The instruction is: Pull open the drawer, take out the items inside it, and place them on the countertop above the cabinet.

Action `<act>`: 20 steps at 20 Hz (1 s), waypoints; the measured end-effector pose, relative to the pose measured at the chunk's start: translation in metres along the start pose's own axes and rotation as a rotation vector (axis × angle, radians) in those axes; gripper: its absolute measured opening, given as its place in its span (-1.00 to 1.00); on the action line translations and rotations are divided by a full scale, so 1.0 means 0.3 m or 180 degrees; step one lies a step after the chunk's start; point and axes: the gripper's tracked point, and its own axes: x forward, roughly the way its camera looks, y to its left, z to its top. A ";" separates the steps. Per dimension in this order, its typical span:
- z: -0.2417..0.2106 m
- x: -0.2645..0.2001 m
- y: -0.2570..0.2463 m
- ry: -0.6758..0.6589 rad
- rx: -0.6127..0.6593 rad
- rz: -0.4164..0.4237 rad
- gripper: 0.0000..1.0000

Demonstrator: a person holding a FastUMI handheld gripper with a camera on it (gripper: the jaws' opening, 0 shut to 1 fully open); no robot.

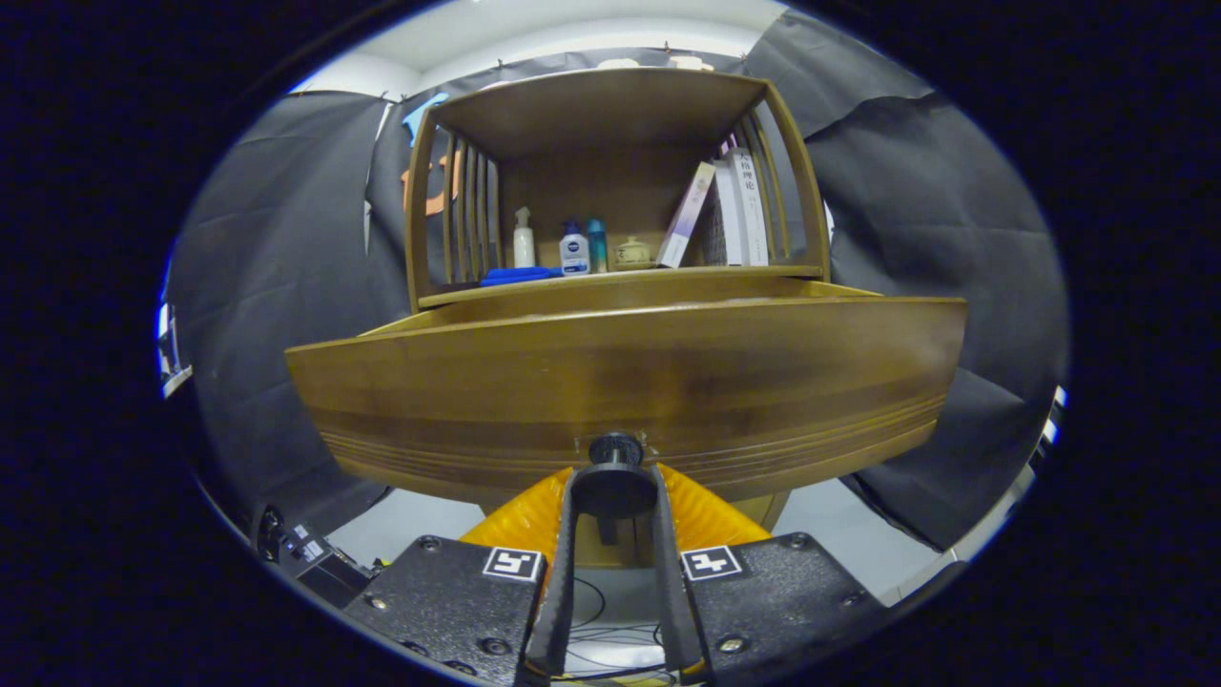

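Wooden cabinet (610, 124) stands ahead; its drawer (625, 382) is pulled out toward the fingers. Desk (620, 283) above carries books (734, 210), bottles (572, 250) and a blue item. Gripper (613, 489) fingers clamp the drawer's round knob (613, 450)

The one camera rides on the hand-held gripper (613, 477) and looks forward along its two fingers, which close on the drawer knob (613, 477). It sits low and very near the drawer front (620, 382), facing the cabinet (610, 124) squarely and tilted slightly upward toward the shelf (620, 279).
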 end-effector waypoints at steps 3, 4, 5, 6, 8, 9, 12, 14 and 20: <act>-0.004 -0.002 0.001 0.0097 -0.0011 -0.0021 -0.20; -0.003 -0.008 -0.003 0.0124 -0.0016 -0.0040 -0.19; 0.015 -0.021 -0.009 0.0073 0.0002 -0.0042 -0.07; 0.035 -0.037 -0.012 0.0006 -0.0004 -0.0047 0.11; 0.085 -0.080 -0.038 -0.0079 -0.0034 -0.0098 0.47; 0.121 -0.106 -0.039 -0.0120 -0.0033 -0.0088 0.65; 0.235 -0.162 -0.051 -0.0209 0.0033 -0.0044 1.00; 0.328 -0.182 -0.061 -0.0220 0.0057 -0.0059 1.00; 0.594 -0.113 -0.046 0.0017 0.0100 -0.0057 1.00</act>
